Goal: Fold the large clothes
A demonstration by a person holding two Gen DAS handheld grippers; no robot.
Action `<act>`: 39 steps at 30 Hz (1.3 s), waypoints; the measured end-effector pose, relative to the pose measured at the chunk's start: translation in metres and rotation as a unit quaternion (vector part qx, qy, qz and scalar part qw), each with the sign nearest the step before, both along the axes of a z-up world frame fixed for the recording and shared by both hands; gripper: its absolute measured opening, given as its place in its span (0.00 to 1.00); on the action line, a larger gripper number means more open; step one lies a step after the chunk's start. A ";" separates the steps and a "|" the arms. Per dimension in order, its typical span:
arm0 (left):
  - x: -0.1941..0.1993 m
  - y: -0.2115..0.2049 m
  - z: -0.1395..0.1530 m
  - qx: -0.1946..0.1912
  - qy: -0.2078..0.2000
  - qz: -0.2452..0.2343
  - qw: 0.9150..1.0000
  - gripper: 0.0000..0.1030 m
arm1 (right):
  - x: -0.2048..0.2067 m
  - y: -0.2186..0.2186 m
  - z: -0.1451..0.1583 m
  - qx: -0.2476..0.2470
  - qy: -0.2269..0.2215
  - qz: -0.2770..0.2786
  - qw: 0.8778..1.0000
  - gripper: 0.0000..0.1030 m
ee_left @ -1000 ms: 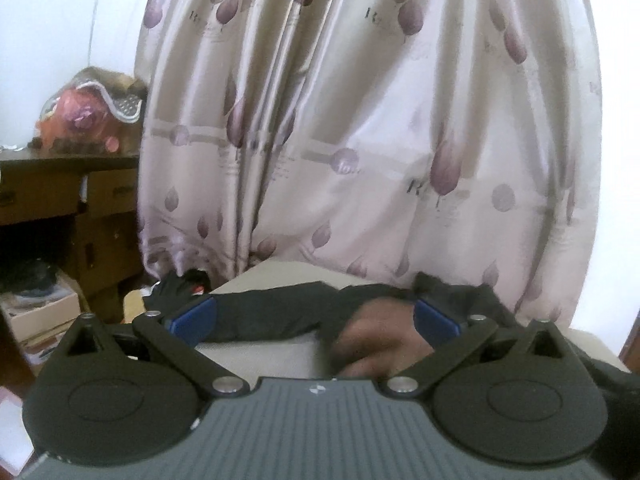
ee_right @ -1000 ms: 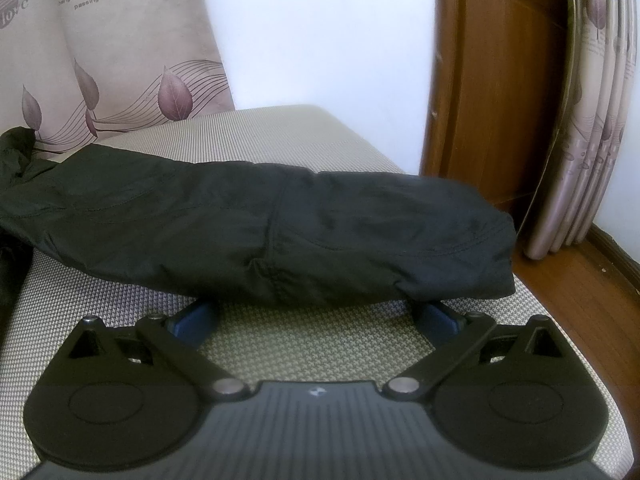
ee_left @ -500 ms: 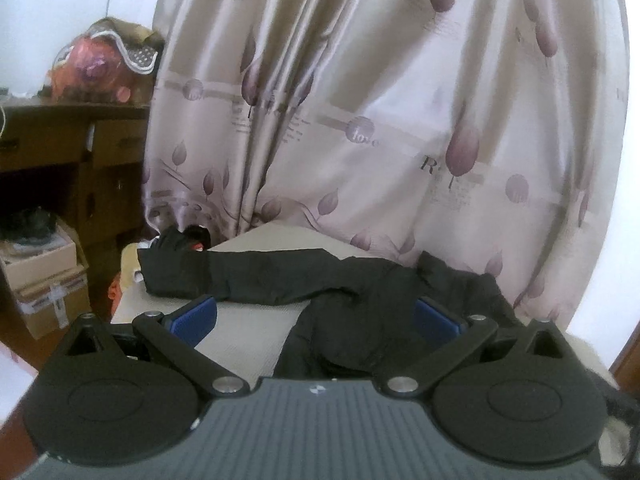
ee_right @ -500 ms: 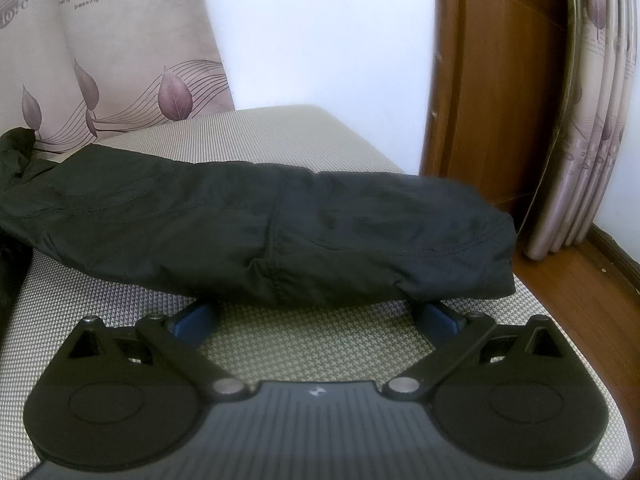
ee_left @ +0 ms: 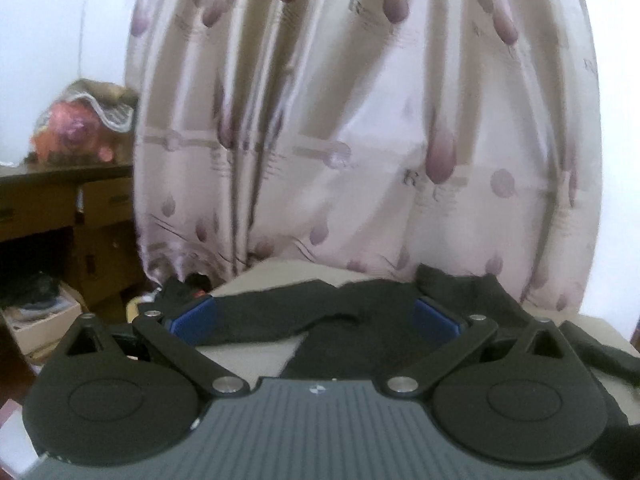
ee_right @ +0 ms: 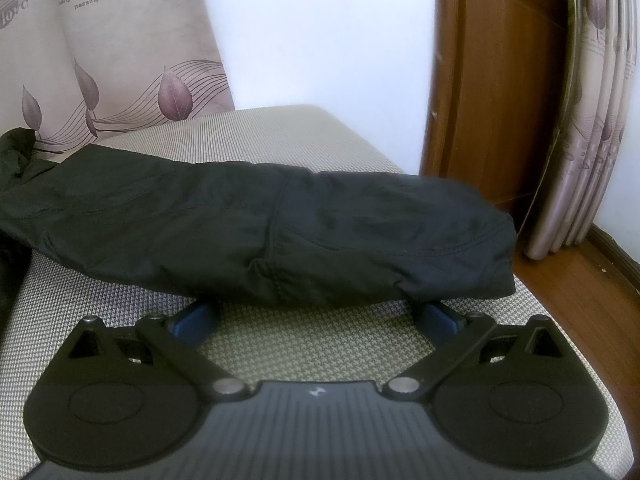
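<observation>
A black jacket lies spread on a beige woven cushion. In the left wrist view its body (ee_left: 360, 332) and one long sleeve (ee_left: 264, 312) stretch across the cushion (ee_left: 248, 356). My left gripper (ee_left: 314, 316) is open above the jacket, holding nothing. In the right wrist view the other sleeve (ee_right: 280, 232) lies across the cushion (ee_right: 304, 352), its cuff (ee_right: 492, 248) to the right. My right gripper (ee_right: 314, 316) is open, low over the cushion, its blue pads at the sleeve's near edge.
A patterned curtain (ee_left: 360, 120) hangs behind the cushion. A wooden desk (ee_left: 60, 208) with boxes stands at the left. In the right wrist view a wooden door (ee_right: 492, 80), a second curtain (ee_right: 592, 120) and wood floor (ee_right: 580, 300) lie right of the cushion's edge.
The left gripper's view has swung and dropped lower towards the jacket. A hand seen on the jacket one second ago is gone. The right gripper has stayed still.
</observation>
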State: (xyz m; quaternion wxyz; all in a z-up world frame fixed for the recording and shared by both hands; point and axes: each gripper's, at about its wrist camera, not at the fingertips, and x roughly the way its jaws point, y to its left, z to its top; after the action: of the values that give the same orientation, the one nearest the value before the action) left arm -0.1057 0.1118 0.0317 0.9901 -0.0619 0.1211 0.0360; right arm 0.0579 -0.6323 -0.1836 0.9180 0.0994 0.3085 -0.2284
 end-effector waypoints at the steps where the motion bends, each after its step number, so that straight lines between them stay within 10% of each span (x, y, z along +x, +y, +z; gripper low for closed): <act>1: 0.003 -0.002 -0.001 -0.007 0.002 -0.007 1.000 1.00 | 0.000 0.000 0.000 0.000 0.000 0.000 1.000 1.00; 16: 0.064 -0.080 -0.038 -0.015 0.056 -0.114 0.992 1.00 | 0.000 0.000 0.000 0.000 -0.001 0.000 1.000 1.00; 30: 0.089 -0.152 -0.064 0.072 0.091 -0.123 0.986 1.00 | -0.023 0.023 0.013 0.012 0.031 -0.001 0.999 1.00; 36: 0.098 -0.146 -0.065 0.058 0.113 -0.110 0.986 1.00 | -0.117 0.127 0.078 -0.052 -0.131 0.038 0.989 1.00; 39: 0.095 -0.144 -0.064 0.065 0.111 -0.093 0.987 1.00 | -0.150 0.182 0.109 -0.007 -0.171 0.101 0.980 1.00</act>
State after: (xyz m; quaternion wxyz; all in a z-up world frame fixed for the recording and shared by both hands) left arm -0.0108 -0.0320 -0.0326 0.9714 0.0186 0.2332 -0.0413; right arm -0.0922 -0.4501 -0.0751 0.9763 0.0986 0.1535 -0.1165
